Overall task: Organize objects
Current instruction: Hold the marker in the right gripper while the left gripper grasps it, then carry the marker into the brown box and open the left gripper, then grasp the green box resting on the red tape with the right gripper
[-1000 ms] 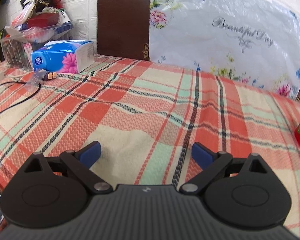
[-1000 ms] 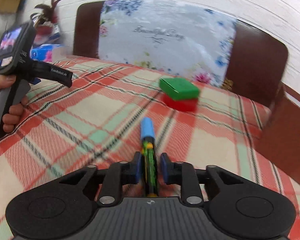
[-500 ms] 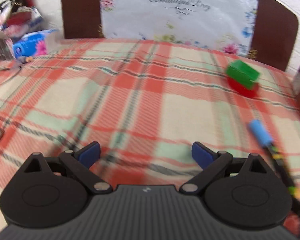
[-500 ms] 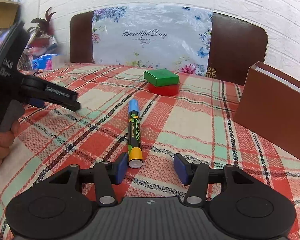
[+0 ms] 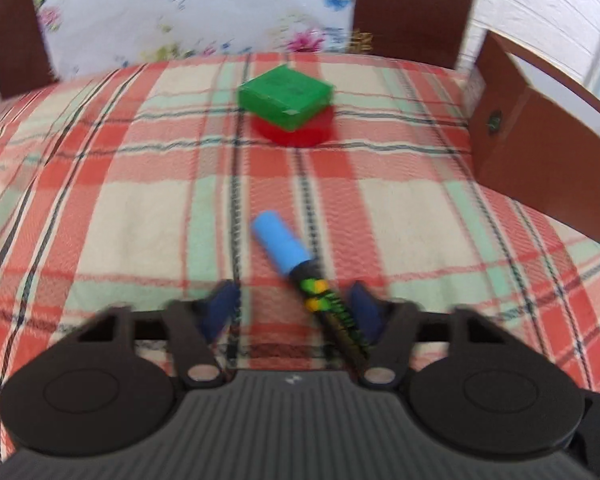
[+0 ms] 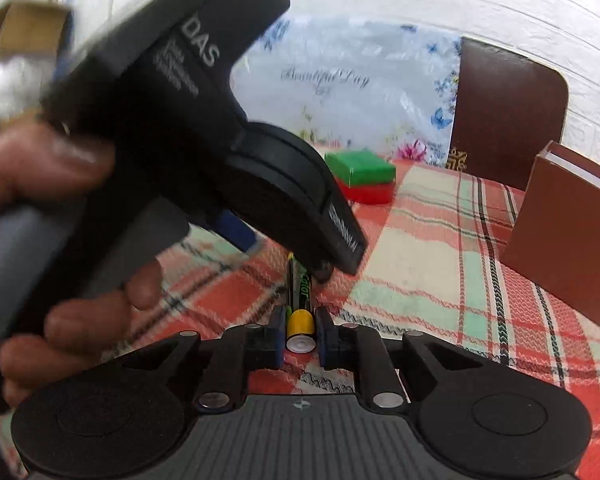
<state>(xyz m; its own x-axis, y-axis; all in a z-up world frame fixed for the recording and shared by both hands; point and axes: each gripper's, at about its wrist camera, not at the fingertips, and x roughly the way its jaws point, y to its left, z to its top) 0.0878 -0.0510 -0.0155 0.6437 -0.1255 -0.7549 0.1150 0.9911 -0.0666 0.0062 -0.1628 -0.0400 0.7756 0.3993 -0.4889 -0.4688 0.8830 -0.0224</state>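
Observation:
A marker lies on the plaid tablecloth, its blue cap (image 5: 280, 246) pointing away and its black body (image 5: 334, 312) angled back to the right. My left gripper (image 5: 292, 306) hangs over the body with its jaws closing. The marker sits between them close to the right pad (image 5: 364, 314), and the left pad (image 5: 220, 308) is still apart from it. My right gripper (image 6: 301, 330) is shut on the marker's yellow end (image 6: 300, 322). A green box (image 5: 286, 96) rests on a red round box (image 5: 304, 134) farther back.
A brown box (image 5: 540, 152) stands at the table's right edge. Dark chair backs (image 5: 412, 8) and a floral plastic bag (image 5: 188, 12) line the far side. In the right wrist view a hand (image 6: 52, 184) holding the left tool fills the left half.
My left gripper swung right until it stood over the marker, and its jaws narrowed. My right gripper let the marker down, opened, then shut again on its yellow end.

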